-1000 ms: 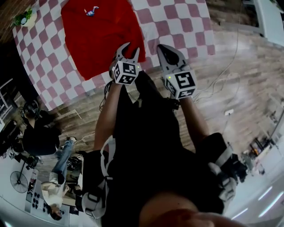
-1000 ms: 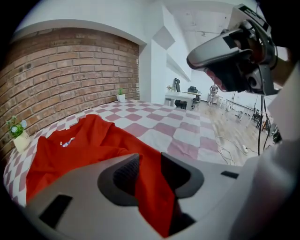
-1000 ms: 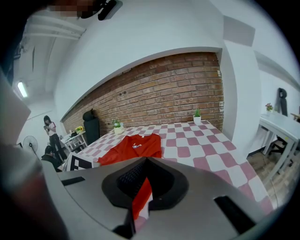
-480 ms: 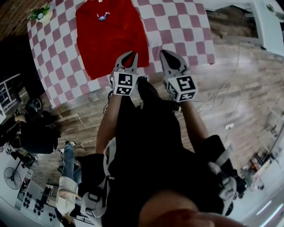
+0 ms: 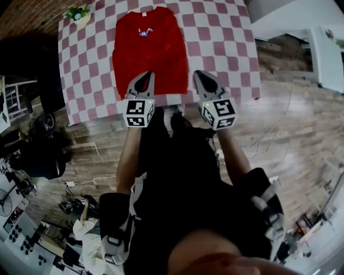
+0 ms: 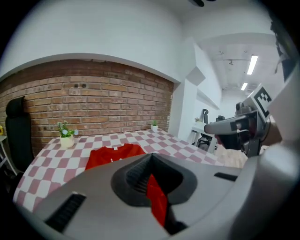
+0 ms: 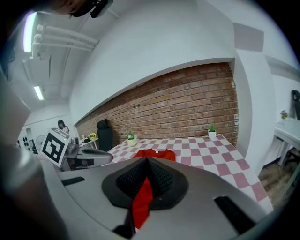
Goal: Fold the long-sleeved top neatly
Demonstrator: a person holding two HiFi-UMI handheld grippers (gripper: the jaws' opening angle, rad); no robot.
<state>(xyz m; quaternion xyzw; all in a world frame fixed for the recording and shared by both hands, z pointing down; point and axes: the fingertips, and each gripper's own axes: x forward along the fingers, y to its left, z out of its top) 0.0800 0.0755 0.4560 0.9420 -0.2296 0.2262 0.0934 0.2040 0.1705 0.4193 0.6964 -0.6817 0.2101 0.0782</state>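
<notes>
On the checked table (image 5: 228, 45), past a potted plant (image 5: 79, 14) at the far-left corner, the red long-sleeved top (image 5: 150, 53) lies flat. The left gripper (image 5: 142, 79), jaws just closed, pinches its near hem – the right gripper (image 5: 201, 76) is clamped on the same hem.

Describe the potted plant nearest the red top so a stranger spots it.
On the checked table by the brick wall, look to the far left corner, past the red top: a small potted plant in a pale pot. Unlike the plain green plant at the far right corner, it has bluish flowers.
</notes>
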